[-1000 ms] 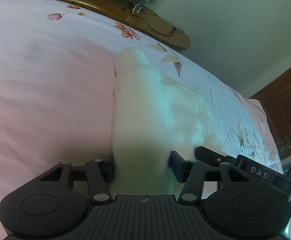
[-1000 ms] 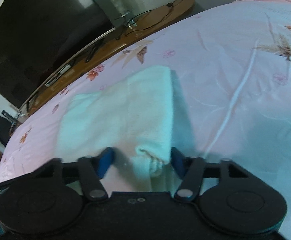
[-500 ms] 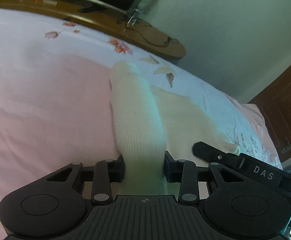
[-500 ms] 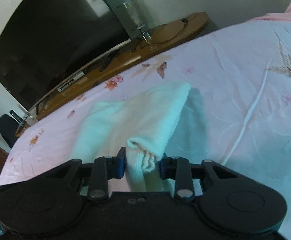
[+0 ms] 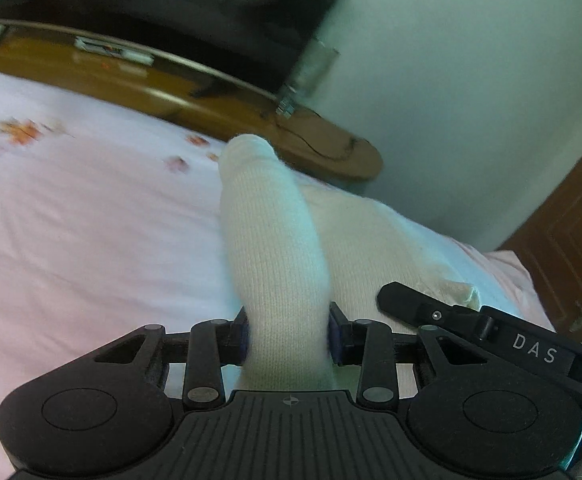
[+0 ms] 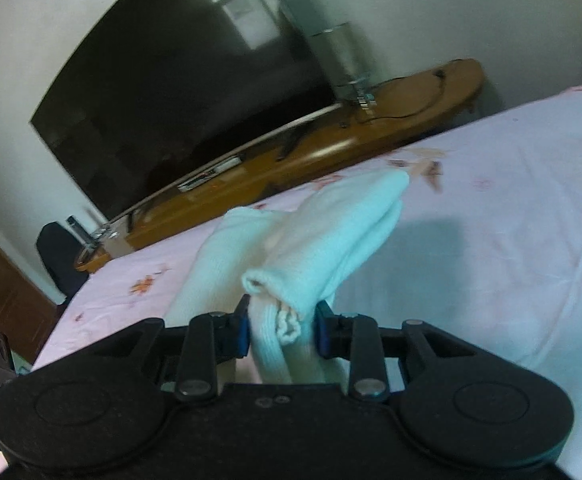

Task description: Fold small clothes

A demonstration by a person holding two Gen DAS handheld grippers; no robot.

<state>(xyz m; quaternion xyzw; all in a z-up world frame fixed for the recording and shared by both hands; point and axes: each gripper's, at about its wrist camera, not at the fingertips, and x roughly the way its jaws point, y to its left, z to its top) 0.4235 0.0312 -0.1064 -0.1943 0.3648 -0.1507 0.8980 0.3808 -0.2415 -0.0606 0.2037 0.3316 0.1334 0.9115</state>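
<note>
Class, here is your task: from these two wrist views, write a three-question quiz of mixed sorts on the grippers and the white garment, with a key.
1. True or false: the left gripper is shut on the white knit garment.
2. What does the right gripper pinch?
3. The garment lies over: A) pink floral bedsheet B) wooden TV stand

Key: 1 true; 2 the garment's bunched edge; 3 A

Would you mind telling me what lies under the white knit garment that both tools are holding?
Under the white knit garment lies the pink floral bedsheet, with a shadow beside the raised fold. The sheet directly beneath the cloth is covered, so anything there cannot be seen.
</note>
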